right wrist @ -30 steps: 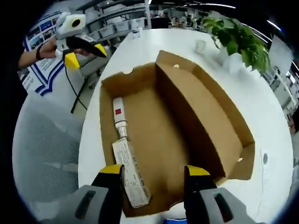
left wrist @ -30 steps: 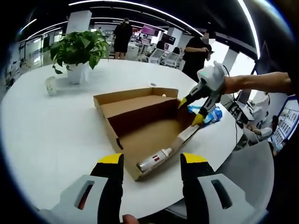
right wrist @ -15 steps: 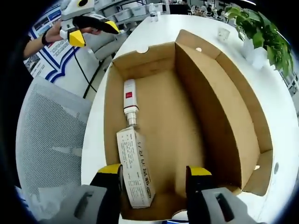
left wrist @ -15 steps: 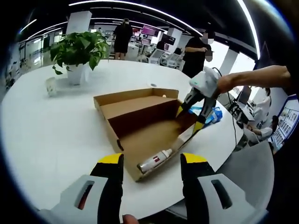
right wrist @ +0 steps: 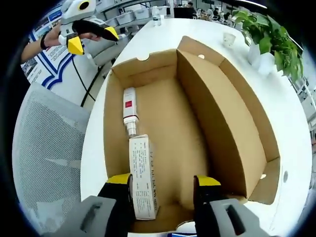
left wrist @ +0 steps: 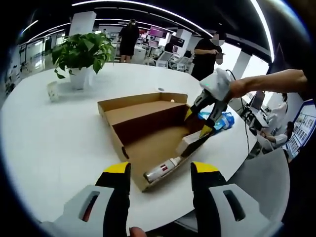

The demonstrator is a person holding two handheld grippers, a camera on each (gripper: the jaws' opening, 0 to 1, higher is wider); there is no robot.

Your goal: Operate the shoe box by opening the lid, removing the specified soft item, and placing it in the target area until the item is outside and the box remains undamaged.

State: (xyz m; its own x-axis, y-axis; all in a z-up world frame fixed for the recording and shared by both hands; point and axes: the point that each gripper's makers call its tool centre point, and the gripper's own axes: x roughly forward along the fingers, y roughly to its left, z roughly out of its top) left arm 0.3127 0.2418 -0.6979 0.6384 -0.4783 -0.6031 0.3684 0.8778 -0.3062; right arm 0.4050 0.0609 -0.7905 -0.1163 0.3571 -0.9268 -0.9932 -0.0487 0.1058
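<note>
In the left gripper view, the left tool (left wrist: 160, 173) is hovering with jaws apart over the white round desk (left wrist: 54, 133); the open brown cardboard shoe box (left wrist: 148, 126) is lying ahead, a white tube-shaped bottle (left wrist: 162, 170) inside. The right tool (left wrist: 196, 122) is dipping into it, seemingly touching a white printed carton (left wrist: 190, 143).

In the right gripper view, the right tool's (right wrist: 163, 183) jaws are standing apart, the carton (right wrist: 142, 182) partly hidden behind one. A green potted plant (right wrist: 269, 39) is standing beyond the box.

Box top: we see the shoe box (right wrist: 232, 128) open, reachable from above.
Box floor, left: the carton (right wrist: 143, 182) and the tube (right wrist: 129, 111) lie end to end along the left wall.
Box floor, right: bare cardboard up to the raised lid (right wrist: 217, 113).
Near end: our right gripper (right wrist: 163, 183) straddles the carton.
Table, far: potted plant (left wrist: 81, 54) and cup (left wrist: 53, 90) stand well apart from the box.
</note>
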